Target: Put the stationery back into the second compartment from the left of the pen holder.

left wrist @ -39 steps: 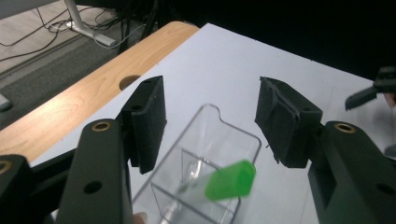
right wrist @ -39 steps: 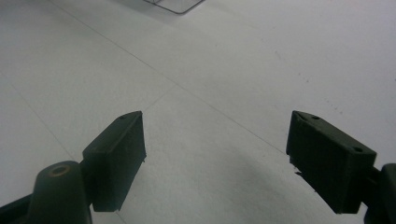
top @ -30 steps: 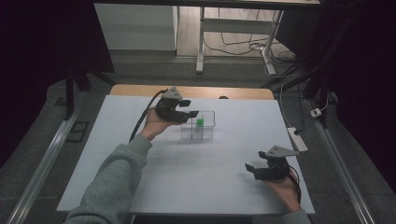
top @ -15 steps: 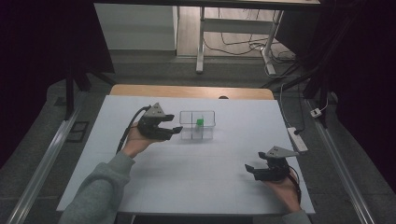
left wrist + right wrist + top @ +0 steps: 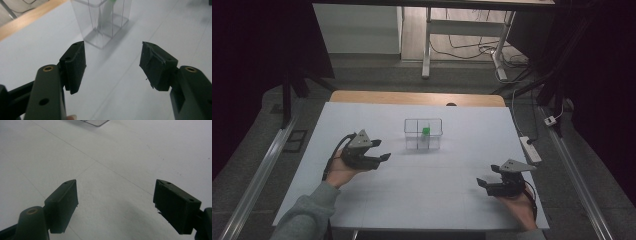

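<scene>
**Both grippers spread wide and empty, clear box at centre**

Your left gripper (image 5: 382,157) sits in the left-centre of the high view, held just above the white surface (image 5: 422,195), with its fingers (image 5: 75,62) spread apart and nothing between them. They point toward the right of the frame, roughly at the clear box (image 5: 423,134), which stands near but apart from them. In the left gripper view the box (image 5: 105,22) rises at the upper centre of the frame, beyond the gap between the two black pads.

The box stands upright on the surface, a little above the centre of the high view. Its long axis runs left to right across that frame, and thin inner walls divide it into compartments. A small green piece (image 5: 426,130) sits inside, toward the box's far side; which compartment holds it you cannot tell. In the left gripper view a bit of green (image 5: 113,1) shows at the very top edge, through the clear wall.

Your right gripper (image 5: 482,182) is at the lower right of the high view, well apart from the box, pointing toward the left of the frame. Its fingers (image 5: 62,205) are also wide apart and hold nothing, with bare white surface (image 5: 112,170) between them. A corner of the box (image 5: 95,122) shows at the top edge of the right gripper view.
</scene>
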